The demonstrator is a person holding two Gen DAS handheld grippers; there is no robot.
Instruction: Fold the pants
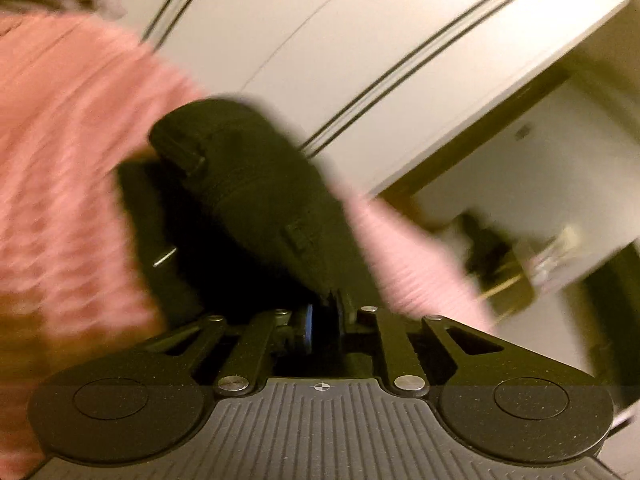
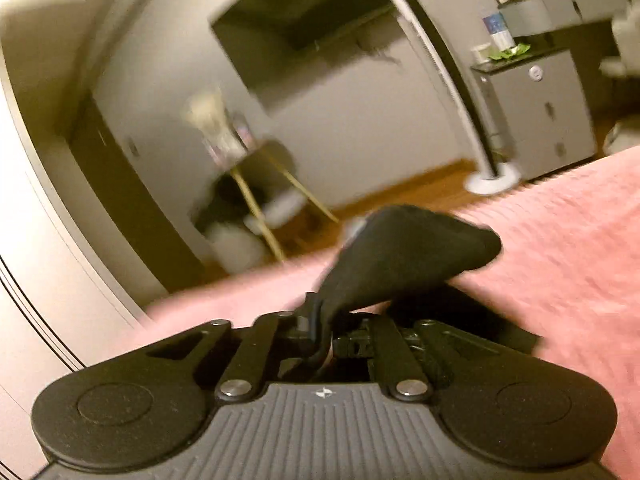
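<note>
In the left wrist view, black fabric of the pants (image 1: pixel 248 184) is seen pinched between the closed fingers of the left gripper (image 1: pixel 325 312); the cloth is lifted above a pink blanket (image 1: pixel 60 152), and a belt loop is visible on it; beyond, a white wardrobe (image 1: pixel 360 32) is blurred. In the right wrist view, the right gripper (image 2: pixel 324 332) is likewise clamped on a fold of the pants (image 2: pixel 404 256); the blanket (image 2: pixel 560 240) is spread beneath; farther off, a tower fan (image 2: pixel 452 80) and a grey cabinet (image 2: pixel 540 112) are seen.
</note>
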